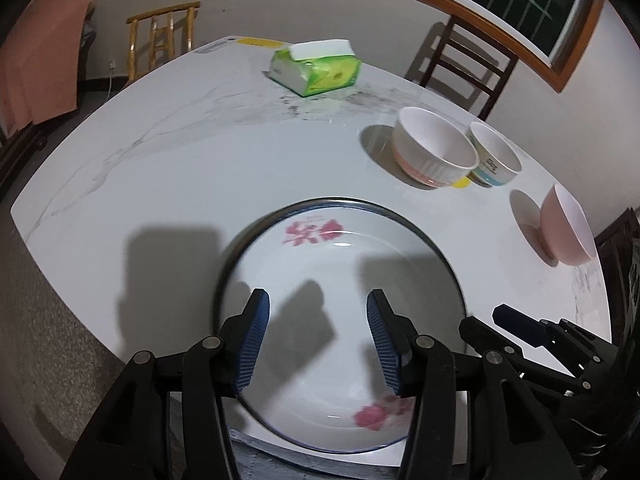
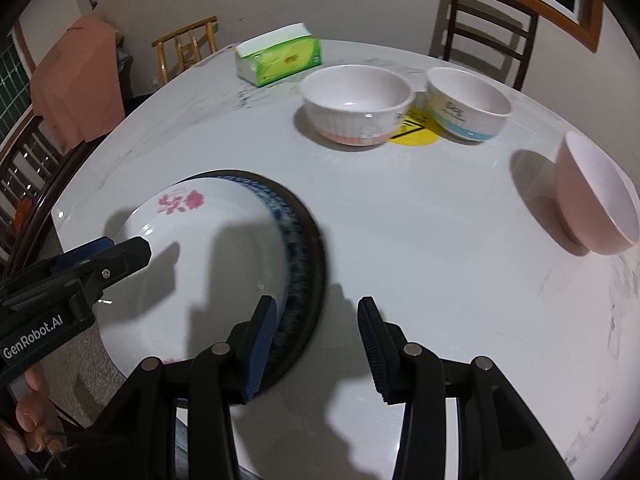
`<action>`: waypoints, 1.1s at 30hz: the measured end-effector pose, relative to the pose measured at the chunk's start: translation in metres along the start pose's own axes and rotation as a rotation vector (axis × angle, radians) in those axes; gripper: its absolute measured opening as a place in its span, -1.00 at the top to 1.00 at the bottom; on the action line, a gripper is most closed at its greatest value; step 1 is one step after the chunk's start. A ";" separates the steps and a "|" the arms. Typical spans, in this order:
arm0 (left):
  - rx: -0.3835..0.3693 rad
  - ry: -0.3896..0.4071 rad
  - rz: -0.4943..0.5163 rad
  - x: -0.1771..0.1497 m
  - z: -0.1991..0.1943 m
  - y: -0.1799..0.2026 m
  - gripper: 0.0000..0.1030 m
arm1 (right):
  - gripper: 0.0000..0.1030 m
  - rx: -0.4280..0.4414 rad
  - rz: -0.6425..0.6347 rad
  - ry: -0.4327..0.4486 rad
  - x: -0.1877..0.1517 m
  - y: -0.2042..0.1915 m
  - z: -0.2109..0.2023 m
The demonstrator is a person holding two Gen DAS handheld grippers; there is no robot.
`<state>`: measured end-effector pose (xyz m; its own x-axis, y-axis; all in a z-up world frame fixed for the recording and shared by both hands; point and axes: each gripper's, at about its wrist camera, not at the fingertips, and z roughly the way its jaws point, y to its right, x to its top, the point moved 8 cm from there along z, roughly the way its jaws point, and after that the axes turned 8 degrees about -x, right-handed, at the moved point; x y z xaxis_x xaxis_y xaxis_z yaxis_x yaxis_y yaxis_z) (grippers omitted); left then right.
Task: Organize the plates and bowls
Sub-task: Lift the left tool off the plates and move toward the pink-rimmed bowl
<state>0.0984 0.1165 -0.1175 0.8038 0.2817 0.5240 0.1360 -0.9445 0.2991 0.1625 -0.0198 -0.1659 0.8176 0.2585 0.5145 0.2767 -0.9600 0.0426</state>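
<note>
White porcelain with pink flowers: that is the plate (image 1: 344, 320) I am looking down on, and it lies at the near edge of the bench (image 1: 200, 160), seemingly on top of a second plate with a blue patterned rim (image 2: 296, 248) that shows along its right side in my right wrist view. My left gripper (image 1: 318, 334) hovers over the flowered plate with its jaws apart and nothing between the blue pads; I see no contact with the rim. My right gripper (image 2: 316, 344) stands just beside the plates on their right, jaws apart too and empty, its left pad close over the blue rim, though I cannot tell whether it touches.

Farther back on the bench sit two bowls touching each other: a white ribbed bowl with a pink base (image 2: 356, 108) and, to its right, a white bowl with a blue band (image 2: 468, 106), with a yellow sticker (image 2: 412, 134) on the bench between them. A pink bowl (image 2: 596, 196) stands alone near the right edge. A green tissue pack (image 2: 280, 58) lies at the far side. Two chairs stand behind the bench, one pale wooden chair (image 1: 164, 40) and one dark chair (image 1: 468, 64).
</note>
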 end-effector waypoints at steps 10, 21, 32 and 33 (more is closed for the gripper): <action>-0.034 -0.042 0.102 -0.004 0.016 0.067 0.04 | 0.16 -0.046 0.108 0.007 -0.018 0.073 -0.010; -0.066 -0.096 0.230 -0.012 0.044 0.151 -0.01 | 0.16 -0.095 0.248 0.023 -0.042 0.162 -0.021; -0.114 -0.117 0.293 -0.001 0.070 0.224 -0.07 | 0.16 -0.117 0.438 0.117 -0.036 0.262 -0.046; -0.119 -0.114 0.299 0.003 0.071 0.230 -0.07 | 0.16 -0.120 0.448 0.126 -0.033 0.269 -0.048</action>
<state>0.1733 -0.1122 -0.1041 0.8583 -0.0313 0.5121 -0.1784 -0.9541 0.2407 0.1860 -0.2917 -0.1307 0.7737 -0.1911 0.6041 -0.1546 -0.9816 -0.1124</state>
